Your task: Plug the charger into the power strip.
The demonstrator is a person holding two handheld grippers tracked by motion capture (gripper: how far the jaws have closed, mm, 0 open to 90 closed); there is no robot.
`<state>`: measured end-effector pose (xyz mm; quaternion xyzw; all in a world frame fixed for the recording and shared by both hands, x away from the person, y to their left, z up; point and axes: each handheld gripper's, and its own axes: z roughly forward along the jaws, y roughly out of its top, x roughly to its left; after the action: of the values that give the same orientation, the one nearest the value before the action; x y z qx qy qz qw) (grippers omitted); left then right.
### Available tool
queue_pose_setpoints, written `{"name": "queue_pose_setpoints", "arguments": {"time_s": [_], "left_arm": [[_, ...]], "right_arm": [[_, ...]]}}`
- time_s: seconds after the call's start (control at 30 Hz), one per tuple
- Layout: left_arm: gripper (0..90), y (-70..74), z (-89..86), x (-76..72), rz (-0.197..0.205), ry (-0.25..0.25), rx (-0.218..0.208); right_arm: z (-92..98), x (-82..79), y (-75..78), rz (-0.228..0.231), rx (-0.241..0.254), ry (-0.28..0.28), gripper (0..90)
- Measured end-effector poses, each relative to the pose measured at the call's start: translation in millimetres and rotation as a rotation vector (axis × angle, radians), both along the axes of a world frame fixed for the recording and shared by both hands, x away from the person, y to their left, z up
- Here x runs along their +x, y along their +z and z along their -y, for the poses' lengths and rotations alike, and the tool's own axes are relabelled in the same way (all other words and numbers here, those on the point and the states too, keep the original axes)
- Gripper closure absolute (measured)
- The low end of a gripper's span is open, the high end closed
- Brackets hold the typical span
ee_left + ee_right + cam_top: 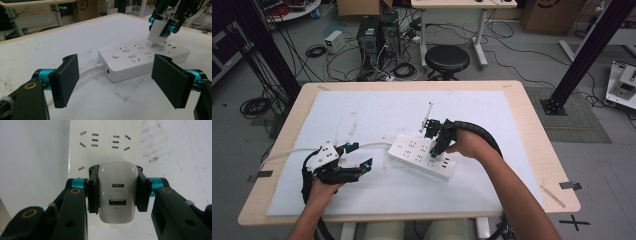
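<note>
A white power strip (419,155) lies across the middle of the mat, its cord (372,145) running off to the left. My right gripper (438,146) points down over the strip's right part, shut on a white USB charger (117,177) with a pad on each side. The charger (157,31) stands just above the power strip (140,58), and its prong tips meet a socket on the top face. My left gripper (118,82) rests low on the mat to the left of the strip, wide open with nothing between its pads (65,80).
A white mat (362,115) covers most of the wooden table (532,130). A round black stool (447,59) stands beyond the far edge, with computer towers and tangled cables on the floor behind it.
</note>
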<state>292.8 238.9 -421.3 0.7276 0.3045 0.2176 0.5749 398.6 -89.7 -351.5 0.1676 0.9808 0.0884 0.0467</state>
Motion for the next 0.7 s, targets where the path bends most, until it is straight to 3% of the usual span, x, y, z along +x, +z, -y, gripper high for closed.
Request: {"name": "queue_pose_setpoints", "arguments": {"time_s": [0.13,0.33,0.53,0.7], "left_arm": [[22.2,0.8,-1.0,-1.9,0.015,0.015,-0.006],[22.2,-0.6,-1.9,-1.4,0.007,0.013,-0.001],[22.2,-0.7,-3.8,-1.9,0.008,0.018,-0.009],[22.2,-4.2,-6.9,-1.8,-0.002,0.024,-0.011]], "right_arm": [[-4.9,-3.8,0.0,0.023,-0.025,-0.007,63.4],[-8.2,-3.3,-0.6,0.012,-0.030,-0.048,63.4],[-10.5,-2.3,-6.9,0.013,-0.060,-0.037,63.3],[-8.4,-2.0,-9.3,0.006,-0.029,-0.058,63.4]]}}
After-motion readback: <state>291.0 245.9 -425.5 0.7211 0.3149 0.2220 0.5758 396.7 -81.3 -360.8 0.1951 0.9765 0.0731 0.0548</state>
